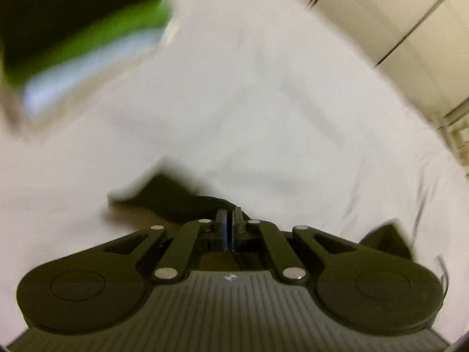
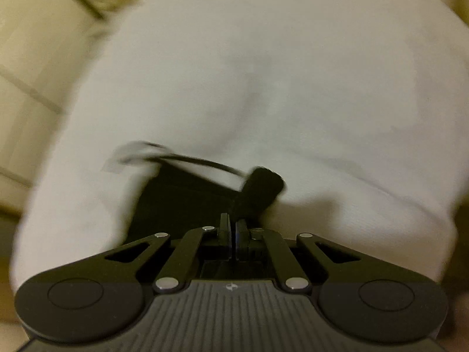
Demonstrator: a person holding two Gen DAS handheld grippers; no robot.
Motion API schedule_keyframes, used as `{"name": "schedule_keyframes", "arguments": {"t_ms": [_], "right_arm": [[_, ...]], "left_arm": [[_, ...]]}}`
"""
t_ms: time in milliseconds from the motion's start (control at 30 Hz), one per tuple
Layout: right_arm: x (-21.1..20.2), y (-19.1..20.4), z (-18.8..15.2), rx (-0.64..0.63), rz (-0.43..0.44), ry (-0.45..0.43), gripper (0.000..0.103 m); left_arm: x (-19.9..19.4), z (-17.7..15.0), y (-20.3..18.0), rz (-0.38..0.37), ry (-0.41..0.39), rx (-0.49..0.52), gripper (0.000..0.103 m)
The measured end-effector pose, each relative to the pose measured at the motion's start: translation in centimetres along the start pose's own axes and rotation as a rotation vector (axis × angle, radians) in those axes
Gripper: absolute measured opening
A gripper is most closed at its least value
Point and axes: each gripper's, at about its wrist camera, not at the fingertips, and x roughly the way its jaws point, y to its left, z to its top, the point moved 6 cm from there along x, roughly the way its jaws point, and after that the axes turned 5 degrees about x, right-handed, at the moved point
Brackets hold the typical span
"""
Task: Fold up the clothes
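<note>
No writing could be read anywhere in the two views; the only mark was a small pale emblem on the ribbed grey housing of each gripper, too small to make out.

In the left wrist view, the left gripper [image 1: 229, 220] sat at the lower centre of the frame, its two fingers pressed together with only a thin line between them. A dark garment [image 1: 173, 198] lay bunched just above and to the left of the fingertips and reached right up to them, so the gripper appeared to be pinching its edge, though blur hid the exact contact. A second dark patch of fabric showed at the lower right of the frame; whether it was the same garment could not be told. White sheet [image 1: 263, 102] filled the middle of the frame. A blurred green and dark shape [image 1: 88, 32] sat at the upper left, and pale panels [image 1: 395, 14] with dark seams crossed the upper right.

In the right wrist view, the right gripper [image 2: 233, 224] was also at the lower centre, fingers closed on dark cloth that rose directly from the tips. One dark garment was visible here, with a thin dark cord [image 2: 199, 161] arching across its top and a pale blurred tag [image 2: 129, 154] at the cord's left end. White sheet lay behind it, and beige panels filled the left of the frame.
</note>
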Motion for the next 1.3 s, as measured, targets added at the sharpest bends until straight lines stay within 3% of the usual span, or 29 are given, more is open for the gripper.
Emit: {"name": "schedule_keyframes", "arguments": {"t_ms": [100,167,267,367,533,600,633,700,767,800,833,867,900,1000,1133,1200,1267,1300], "right_arm": [[-3.1,5.1,1.4,-0.059,0.161,-0.031,0.002],[-5.3,6.9,2.0,-0.086,0.245,-0.045,0.002],[-7.5,5.1,1.7,-0.088,0.277,-0.015,0.002],[-7.7,-0.1,0.3,-0.076,0.209,0.029,0.002],[-2.9,-13.7,-4.2,0.048,-0.023,0.185,0.002],[-1.1,-18.2,-5.6,0.048,-0.15,0.185,0.002],[-0.3,-20.2,-6.0,0.047,-0.211,0.173,0.002],[0.6,-22.9,-6.4,0.103,-0.24,0.172,0.003],[0.9,-23.7,-6.6,0.149,-0.193,0.176,0.01],[0.9,-23.8,-6.7,0.17,-0.169,0.177,0.013],[0.9,-23.8,-6.9,0.191,-0.14,0.173,0.032],[1.0,-23.7,-7.1,0.199,-0.113,0.166,0.056],[1.1,-23.5,-7.3,0.204,-0.088,0.159,0.062],[2.0,-22.1,-8.7,0.216,-0.028,0.162,0.062],[4.2,-20.6,-9.8,0.218,0.001,0.137,0.062],[5.2,-20.8,-9.7,0.225,-0.001,0.111,0.062],[6.5,-21.0,-9.3,0.236,-0.004,0.085,0.064],[6.8,-20.9,-9.1,0.237,0.006,0.072,0.064]], "left_arm": [[-6.9,5.3,-0.7,0.0,-0.196,0.033,0.001],[-11.8,6.9,0.1,-0.003,-0.291,0.031,0.001],[-17.4,5.3,1.7,0.017,-0.342,0.043,0.0],[-19.8,0.2,4.3,0.122,-0.322,0.057,0.0],[-14.7,-12.1,10.4,0.211,-0.043,-0.059,0.0],[-12.0,-17.1,11.7,0.241,0.079,-0.086,0.0],[-11.0,-18.6,11.6,0.231,0.113,-0.102,0.0],[-9.3,-20.7,10.6,0.184,0.157,-0.136,0.002],[-8.0,-20.8,8.7,0.131,0.148,-0.135,0.007],[-7.2,-20.4,7.6,0.104,0.138,-0.129,0.018],[-6.4,-20.0,6.6,0.077,0.128,-0.123,0.034],[-5.4,-19.4,5.7,0.066,0.117,-0.115,0.04],[-4.2,-18.7,4.8,0.065,0.105,-0.105,0.042],[-1.0,-16.5,2.9,0.058,0.074,-0.094,0.045],[3.2,-13.9,4.7,0.077,0.064,-0.186,0.053],[4.9,-12.9,5.8,0.098,0.064,-0.198,0.05],[4.9,-12.1,5.4,0.109,0.055,-0.152,0.023],[4.8,-11.7,5.2,0.115,0.05,-0.129,0.0]]}}
